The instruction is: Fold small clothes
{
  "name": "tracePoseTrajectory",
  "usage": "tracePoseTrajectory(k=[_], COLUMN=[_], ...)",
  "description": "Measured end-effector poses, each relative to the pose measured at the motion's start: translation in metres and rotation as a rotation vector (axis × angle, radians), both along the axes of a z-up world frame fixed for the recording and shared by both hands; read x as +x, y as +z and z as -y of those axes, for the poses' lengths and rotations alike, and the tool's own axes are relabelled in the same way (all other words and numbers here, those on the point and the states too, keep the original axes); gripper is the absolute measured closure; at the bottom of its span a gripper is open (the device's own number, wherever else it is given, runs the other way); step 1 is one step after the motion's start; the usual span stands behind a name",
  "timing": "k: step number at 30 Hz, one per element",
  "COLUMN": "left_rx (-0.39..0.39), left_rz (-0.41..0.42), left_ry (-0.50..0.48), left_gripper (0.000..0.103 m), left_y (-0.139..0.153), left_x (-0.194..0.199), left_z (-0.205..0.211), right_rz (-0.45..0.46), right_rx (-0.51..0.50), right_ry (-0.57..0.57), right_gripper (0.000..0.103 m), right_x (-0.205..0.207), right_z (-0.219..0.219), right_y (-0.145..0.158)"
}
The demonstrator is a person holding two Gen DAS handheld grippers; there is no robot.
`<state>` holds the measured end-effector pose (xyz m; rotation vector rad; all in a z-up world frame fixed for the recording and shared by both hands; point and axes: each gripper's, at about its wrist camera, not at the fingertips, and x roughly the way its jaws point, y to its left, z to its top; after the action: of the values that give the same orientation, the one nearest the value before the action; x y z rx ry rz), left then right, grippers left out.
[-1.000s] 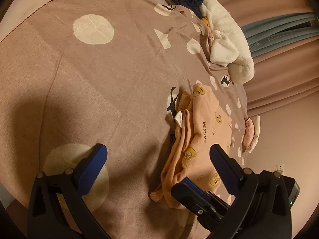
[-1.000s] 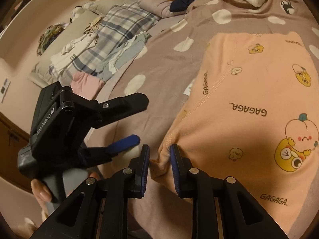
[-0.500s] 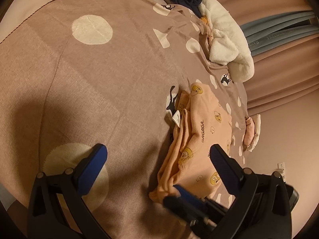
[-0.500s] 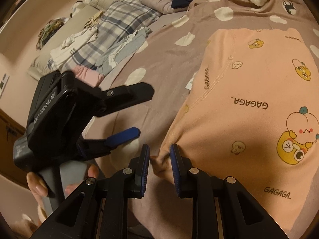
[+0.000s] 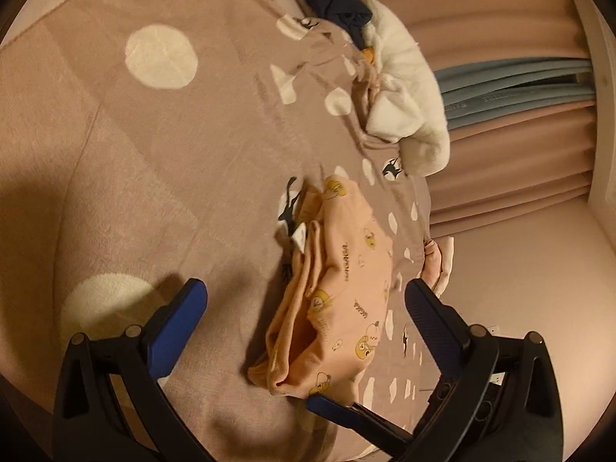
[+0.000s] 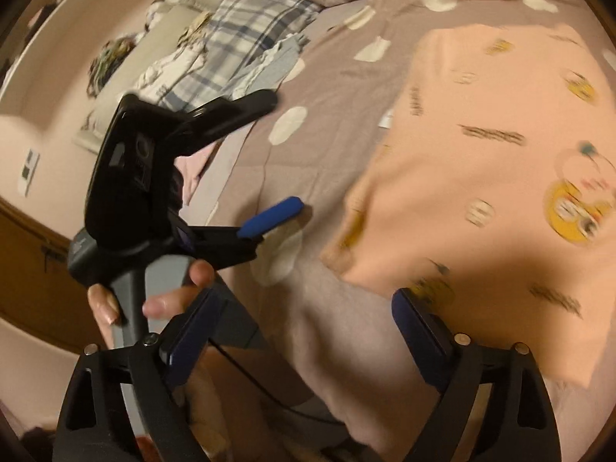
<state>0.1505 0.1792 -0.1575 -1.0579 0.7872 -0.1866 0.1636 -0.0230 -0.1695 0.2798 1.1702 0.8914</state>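
Note:
A peach child's garment [image 5: 346, 269] printed with yellow cartoon faces lies folded on the spotted brown bedspread [image 5: 154, 154]. My left gripper [image 5: 304, 288] hovers open just above its near end, pads clear of the cloth. In the right wrist view the same garment [image 6: 481, 154] lies flat, blurred by motion. The jaws of my right gripper [image 6: 304, 300] are opening, and the garment's near corner lies just ahead of them, not pinched. One blue right finger [image 5: 327, 408] shows at the bottom of the left wrist view. A hand [image 6: 169, 300] holds the left gripper [image 6: 281, 154].
A white fluffy cloth [image 5: 404, 77] and a navy garment [image 5: 338, 0] are heaped at the bed's far edge by the pink curtain [image 5: 500, 146]. A small pink cloth [image 5: 435, 261] hangs at the bed's side. Plaid and pale clothes [image 6: 250, 30] lie piled to the left.
My right gripper went from shut on the peach garment's corner to wide open, and the corner dropped onto the bed. The left gripper stayed open and tilted slightly.

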Motion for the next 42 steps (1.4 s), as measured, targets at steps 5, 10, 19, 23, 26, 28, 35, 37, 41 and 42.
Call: tracePoseTrajectory(k=[5, 10, 19, 23, 26, 28, 35, 37, 41, 42], left_rx=[0.005, 0.034, -0.07, -0.072, -0.104, -0.12, -0.162, -0.155, -0.095, -0.072], left_rz=[0.025, 0.04, -0.105, -0.091, -0.096, -0.094, -0.104, -0.107, -0.106, -0.11], left_ry=[-0.081, -0.177, -0.331, -0.363, -0.387, -0.4, -0.469, -0.506, -0.54, -0.543], left_gripper=[0.0, 0.0, 0.0, 0.0, 0.0, 0.0, 0.001, 0.001, 0.002, 0.002], left_y=[0.007, 0.011, -0.031, -0.03, -0.035, -0.038, -0.041, -0.041, -0.036, -0.035], left_x=[0.002, 0.01, 0.037, 0.045, 0.057, 0.061, 0.08, 0.085, 0.092, 0.092], left_z=[0.013, 0.032, 0.049, 0.053, 0.058, 0.06, 0.074, 0.081, 0.097, 0.099], right_rz=[0.032, 0.138, 0.032, -0.058, -0.132, -0.151, -0.174, -0.192, -0.172, -0.152], right_rx=[0.01, -0.012, 0.02, 0.041, 0.096, 0.158, 0.301, 0.327, 0.288, 0.265], right_ry=[-0.082, -0.144, -0.362, -0.409, -0.426, -0.424, -0.4, -0.365, -0.33, -0.342], right_gripper=[0.008, 0.001, 0.001, 0.001, 0.001, 0.001, 0.001, 0.001, 0.001, 0.001], right_x=[-0.008, -0.009, 0.047, 0.063, 0.076, 0.086, 0.102, 0.109, 0.115, 0.115], right_z=[0.033, 0.062, 0.112, 0.134, 0.144, 0.146, 0.15, 0.143, 0.132, 0.127], right_y=[0.017, 0.04, 0.005, -0.02, -0.035, -0.039, -0.043, -0.045, -0.042, -0.04])
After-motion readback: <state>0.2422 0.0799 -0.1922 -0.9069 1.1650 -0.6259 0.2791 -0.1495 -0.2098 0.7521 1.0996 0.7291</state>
